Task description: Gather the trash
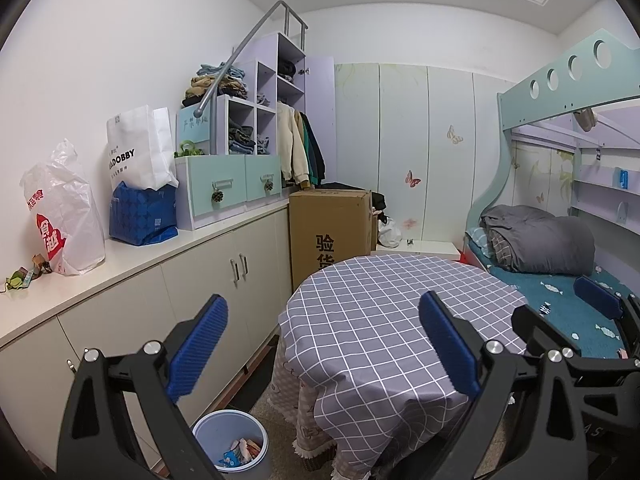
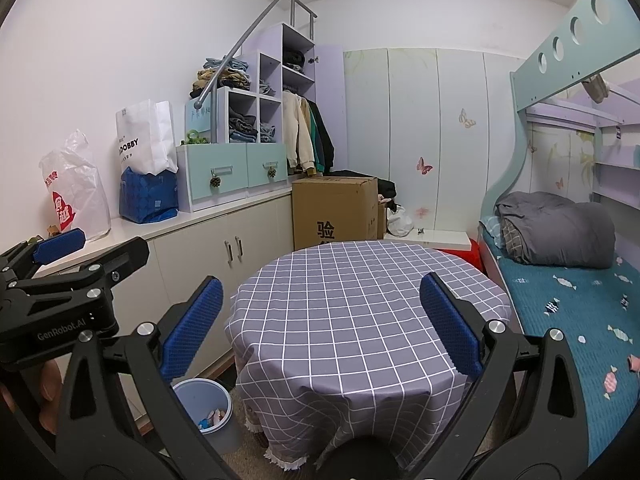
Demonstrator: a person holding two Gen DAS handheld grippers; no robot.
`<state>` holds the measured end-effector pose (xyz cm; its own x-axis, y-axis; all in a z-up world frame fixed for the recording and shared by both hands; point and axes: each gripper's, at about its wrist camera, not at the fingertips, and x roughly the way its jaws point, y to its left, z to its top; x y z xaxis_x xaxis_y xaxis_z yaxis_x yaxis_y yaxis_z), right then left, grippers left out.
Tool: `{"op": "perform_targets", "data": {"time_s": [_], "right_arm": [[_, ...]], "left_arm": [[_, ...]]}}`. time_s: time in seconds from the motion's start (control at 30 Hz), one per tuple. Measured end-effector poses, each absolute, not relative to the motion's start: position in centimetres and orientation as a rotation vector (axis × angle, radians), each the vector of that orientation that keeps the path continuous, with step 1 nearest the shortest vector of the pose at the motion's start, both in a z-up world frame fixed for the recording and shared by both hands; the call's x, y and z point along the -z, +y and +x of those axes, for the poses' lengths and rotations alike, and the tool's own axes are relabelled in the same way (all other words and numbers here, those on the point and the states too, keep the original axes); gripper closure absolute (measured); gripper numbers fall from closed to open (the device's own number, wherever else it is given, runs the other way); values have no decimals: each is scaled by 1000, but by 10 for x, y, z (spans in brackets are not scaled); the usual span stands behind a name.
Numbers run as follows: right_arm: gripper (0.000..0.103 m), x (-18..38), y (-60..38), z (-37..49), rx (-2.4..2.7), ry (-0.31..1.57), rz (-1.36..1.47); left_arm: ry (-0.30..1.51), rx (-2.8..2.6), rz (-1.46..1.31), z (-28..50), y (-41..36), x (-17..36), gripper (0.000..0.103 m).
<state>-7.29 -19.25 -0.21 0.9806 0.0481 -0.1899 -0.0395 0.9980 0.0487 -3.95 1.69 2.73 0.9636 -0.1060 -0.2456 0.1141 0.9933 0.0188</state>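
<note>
The left gripper point(image 1: 324, 344) is spread wide with nothing between its blue pads, held above the near edge of the round table point(image 1: 400, 300). The right gripper point(image 2: 322, 326) is spread just as wide and is also empty, over the same checked tablecloth point(image 2: 360, 300). The cloth hangs low, so the table's legs and whatever stands under it are hidden.

The trash lies in the bin point(image 1: 208, 428) on the floor, at the table's left side and in front of the cabinet doors point(image 1: 224, 280). From the left wrist view a few crumpled wrappers point(image 1: 242, 450) show inside it; their print is too small to read, and the left gripper's black frame covers the bin's near left rim. In the right wrist view the bin point(image 2: 192, 394) is partly cut off by the right gripper's left finger.

More small scraps point(image 1: 28, 274) sit at the near left end of the worktop point(image 1: 160, 248), beside a white plastic bag point(image 1: 68, 216); what they are cannot be told. In the right wrist view the left gripper's body blocks most of that corner, and part of a hand point(image 2: 50, 396) shows behind the frame at the lower left edge.

A cardboard box point(image 1: 332, 232) stands behind the table, its lower print hidden by the tabletop.
</note>
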Motion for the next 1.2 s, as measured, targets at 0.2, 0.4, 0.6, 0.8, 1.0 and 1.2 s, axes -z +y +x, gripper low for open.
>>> {"op": "perform_targets", "data": {"time_s": [0.2,0.4,0.6,0.8,1.0,1.2], "right_arm": [[6,2,-193,-73,-44,192,45],[6,3,-193,-72,-44,194,47],[6,7,-192,-72,-45,198,50],[6,10,-190,-71,-45,203,53],[6,10,-189,-71,-45,203,54],[6,9,-189,-71,-44,203,54]], "left_arm": [[247,112,33,-39,18,-27,9],[247,113,37,-38,19,-26,9],[248,113,37,-38,20,-24,9],[252,114,41,-37,25,-20,9],[254,114,46,-36,32,-18,9],[254,116,47,-35,33,-19,9]]}}
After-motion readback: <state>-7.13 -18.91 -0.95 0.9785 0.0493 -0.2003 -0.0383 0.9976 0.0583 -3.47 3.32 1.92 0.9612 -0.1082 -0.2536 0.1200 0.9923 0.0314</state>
